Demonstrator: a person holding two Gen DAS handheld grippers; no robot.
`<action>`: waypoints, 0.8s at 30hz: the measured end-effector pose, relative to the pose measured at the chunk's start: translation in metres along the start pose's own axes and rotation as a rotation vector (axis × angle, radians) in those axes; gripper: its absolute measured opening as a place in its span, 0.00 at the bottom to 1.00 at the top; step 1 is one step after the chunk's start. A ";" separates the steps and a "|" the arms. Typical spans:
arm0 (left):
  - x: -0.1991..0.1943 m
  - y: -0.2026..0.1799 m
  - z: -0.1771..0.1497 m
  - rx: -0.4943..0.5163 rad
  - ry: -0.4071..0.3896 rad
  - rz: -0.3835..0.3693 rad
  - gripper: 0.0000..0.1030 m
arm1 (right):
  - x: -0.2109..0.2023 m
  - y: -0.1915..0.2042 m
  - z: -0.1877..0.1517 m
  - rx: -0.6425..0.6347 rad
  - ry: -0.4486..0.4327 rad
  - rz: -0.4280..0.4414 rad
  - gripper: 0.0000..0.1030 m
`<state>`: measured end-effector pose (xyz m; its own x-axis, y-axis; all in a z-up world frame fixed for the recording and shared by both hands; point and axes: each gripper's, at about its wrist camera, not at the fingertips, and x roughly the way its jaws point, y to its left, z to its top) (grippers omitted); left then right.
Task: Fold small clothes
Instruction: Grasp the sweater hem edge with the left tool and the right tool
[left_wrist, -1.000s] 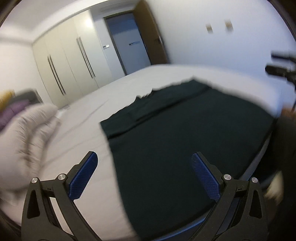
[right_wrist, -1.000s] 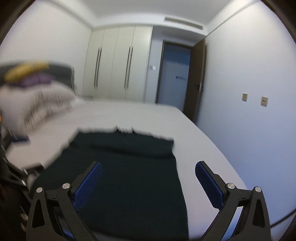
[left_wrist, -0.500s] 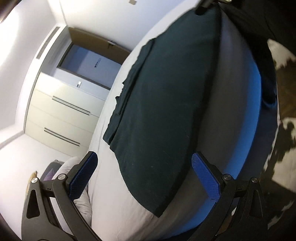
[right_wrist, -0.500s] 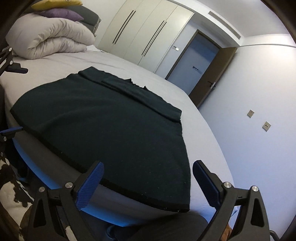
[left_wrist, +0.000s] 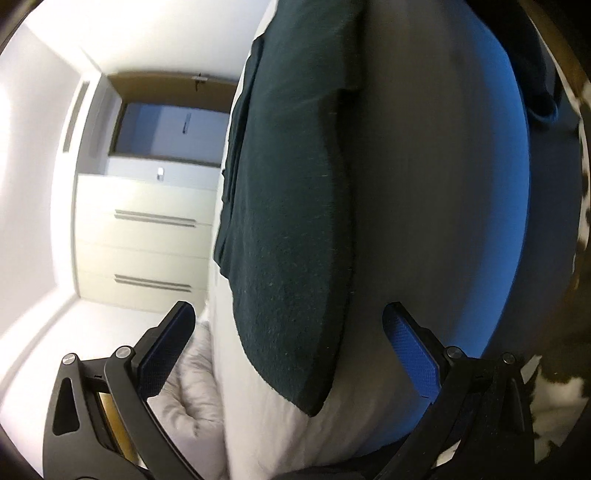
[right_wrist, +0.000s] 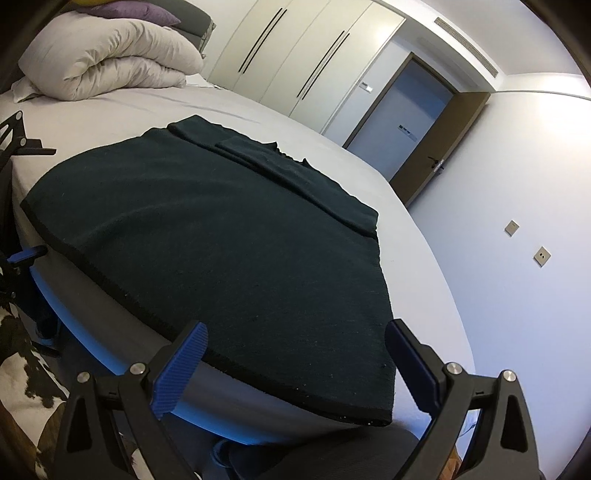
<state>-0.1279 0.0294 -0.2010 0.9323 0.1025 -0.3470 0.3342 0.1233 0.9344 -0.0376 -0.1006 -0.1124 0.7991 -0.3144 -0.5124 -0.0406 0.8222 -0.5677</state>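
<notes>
A bedroom: a bed (left_wrist: 424, 184) under a pale sheet, wardrobe (left_wrist: 144, 236) at nine o'clock. In the left view, rolled sideways, the left gripper (left_wrist: 288, 339) is spread wide and empty, the dark garment (left_wrist: 288, 206) running from twelve to six between its fingers. In the right view the garment (right_wrist: 221, 240) lies flat on the bed (right_wrist: 424, 258); the right gripper (right_wrist: 295, 358), fingers apart, hovers at its near hem. A duvet (right_wrist: 107, 62) sits at ten o'clock.
</notes>
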 end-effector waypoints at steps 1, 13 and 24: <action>-0.001 -0.001 0.000 0.006 -0.007 0.010 1.00 | -0.001 0.001 0.000 -0.005 -0.002 -0.001 0.95; 0.003 0.056 -0.011 -0.226 -0.018 -0.011 0.19 | -0.008 0.015 -0.013 -0.278 -0.018 -0.091 0.90; -0.006 0.131 -0.005 -0.527 -0.068 -0.096 0.04 | 0.005 0.035 -0.033 -0.462 0.040 -0.073 0.81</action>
<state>-0.0905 0.0499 -0.0770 0.9136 0.0041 -0.4066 0.3200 0.6094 0.7254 -0.0550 -0.0887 -0.1562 0.7865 -0.3892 -0.4795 -0.2549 0.5026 -0.8261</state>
